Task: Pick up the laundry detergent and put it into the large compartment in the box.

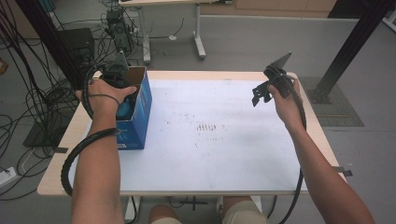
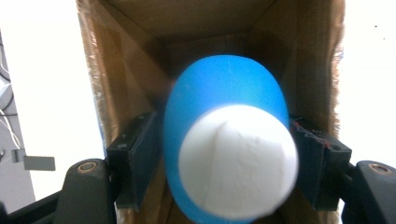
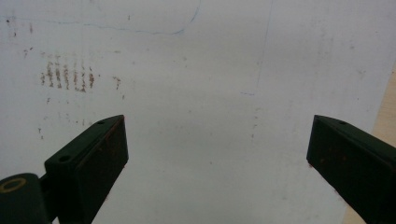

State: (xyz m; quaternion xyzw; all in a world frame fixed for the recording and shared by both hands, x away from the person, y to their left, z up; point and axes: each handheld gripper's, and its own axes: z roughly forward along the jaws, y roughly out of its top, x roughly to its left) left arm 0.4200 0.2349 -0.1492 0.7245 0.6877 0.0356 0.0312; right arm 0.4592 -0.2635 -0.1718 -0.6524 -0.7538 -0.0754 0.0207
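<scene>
An open blue cardboard box (image 1: 142, 109) stands on the left part of the white table (image 1: 219, 158). My left gripper (image 2: 226, 154) reaches down into it. Between its jaws sits a blue rounded object (image 2: 224, 88) with a white flat end, deep between the brown inner walls (image 2: 116, 70) of the box. The pads stand close beside its sides without visibly pressing. From above, a bit of the blue object (image 1: 125, 111) peeks out under the left hand. My right gripper (image 1: 259, 95) hovers over the table's far right, its jaws (image 3: 217, 135) wide apart with nothing between them.
Faint brown smudges (image 1: 208, 127) mark the middle of the tabletop. Cables and equipment crowd the floor (image 1: 42, 93) to the left. A black post (image 1: 355, 42) rises beyond the far right corner. Another table's legs (image 1: 198, 32) stand behind.
</scene>
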